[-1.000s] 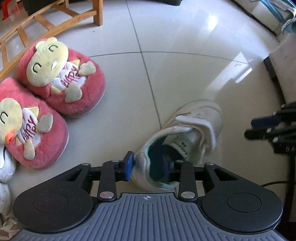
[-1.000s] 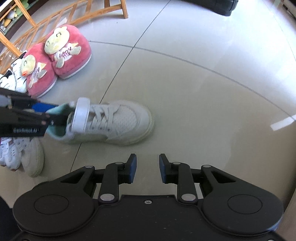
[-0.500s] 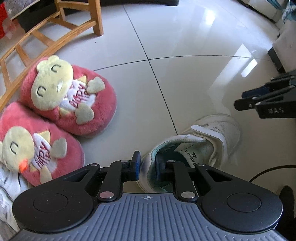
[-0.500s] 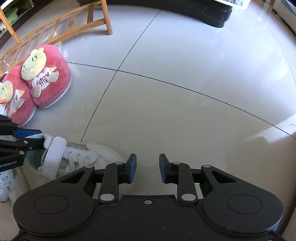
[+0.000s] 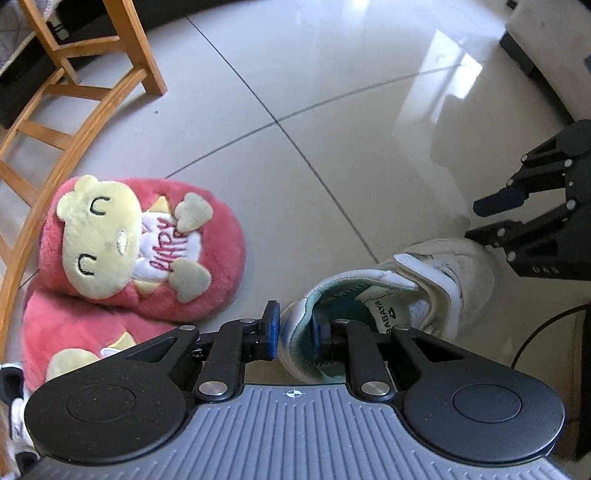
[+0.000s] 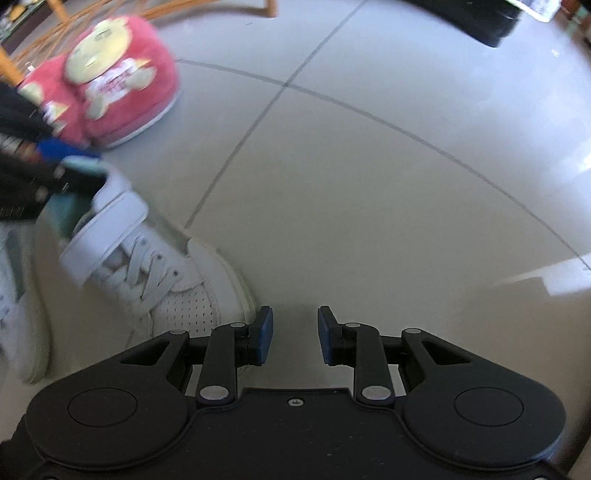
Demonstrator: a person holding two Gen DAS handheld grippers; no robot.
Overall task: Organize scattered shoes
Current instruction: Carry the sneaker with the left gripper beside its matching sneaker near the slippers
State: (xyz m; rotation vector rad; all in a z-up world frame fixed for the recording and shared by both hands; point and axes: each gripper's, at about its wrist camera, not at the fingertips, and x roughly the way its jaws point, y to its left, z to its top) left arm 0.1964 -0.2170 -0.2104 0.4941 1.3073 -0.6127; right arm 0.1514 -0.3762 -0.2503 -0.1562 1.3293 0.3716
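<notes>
My left gripper [image 5: 293, 332] is shut on the heel collar of a white sneaker [image 5: 436, 288], one pad outside the heel and one inside the mint-lined opening. In the right wrist view the same white sneaker [image 6: 173, 280] lies at lower left with its toe near my right gripper [image 6: 293, 334], which has a small gap between its pads and nothing in it. The left gripper [image 6: 64, 155] shows there blurred, at the sneaker's heel. The right gripper [image 5: 491, 218] appears at the right edge of the left wrist view, beside the sneaker's toe.
Two pink plush slippers [image 5: 147, 251] with yellow cartoon faces sit side by side to the left, also seen as pink slippers [image 6: 122, 85]. A wooden chair frame [image 5: 74, 110] curves behind them. Another white shoe [image 6: 22, 314] lies at far left. A dark furniture base [image 6: 480, 22] stands at the back.
The left gripper has rolled and shifted the sneaker by its heel closer to the pink slippers. The right gripper has sunk lower, coming up beside the sneaker's toe.
</notes>
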